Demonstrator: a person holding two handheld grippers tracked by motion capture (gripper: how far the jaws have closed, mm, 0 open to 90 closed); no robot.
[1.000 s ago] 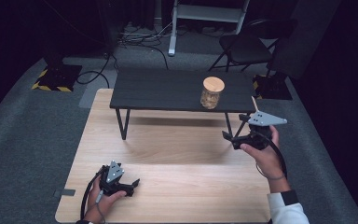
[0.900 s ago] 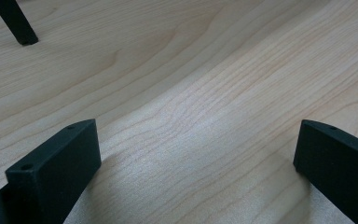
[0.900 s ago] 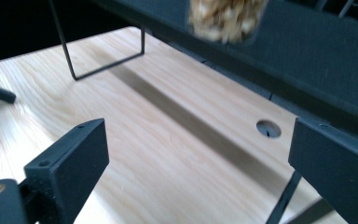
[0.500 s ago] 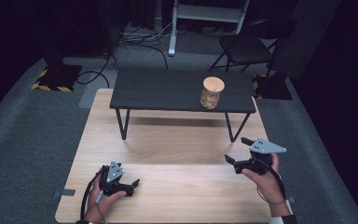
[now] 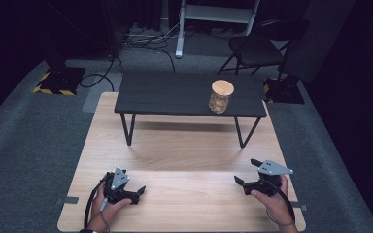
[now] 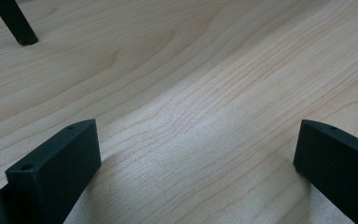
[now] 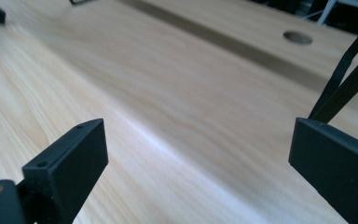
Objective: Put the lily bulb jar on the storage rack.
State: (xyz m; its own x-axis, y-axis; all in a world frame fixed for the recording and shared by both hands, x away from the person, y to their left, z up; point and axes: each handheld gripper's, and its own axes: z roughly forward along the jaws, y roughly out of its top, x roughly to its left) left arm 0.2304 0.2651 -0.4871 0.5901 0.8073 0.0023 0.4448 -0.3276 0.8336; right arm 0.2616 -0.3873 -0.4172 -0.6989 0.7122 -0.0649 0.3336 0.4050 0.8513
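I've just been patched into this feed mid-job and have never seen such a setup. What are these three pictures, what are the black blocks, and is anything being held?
There is no robot here: a person holds a hand-held two-jaw tool in each hand. The high view looks down from above the person's side. In it the left tool sits at the lower left and the right tool at the lower right, both low over the light wooden table.

The other two pictures come from cameras riding on the tools. The black blocks rising from the bottom are each tool's own jaws: the left gripper view shows wood grain between them, the right gripper view the same.

Both tools stand open and hold nothing.

Farther back a small dark table stands on the wood, carrying a glass jar with a wooden lid.
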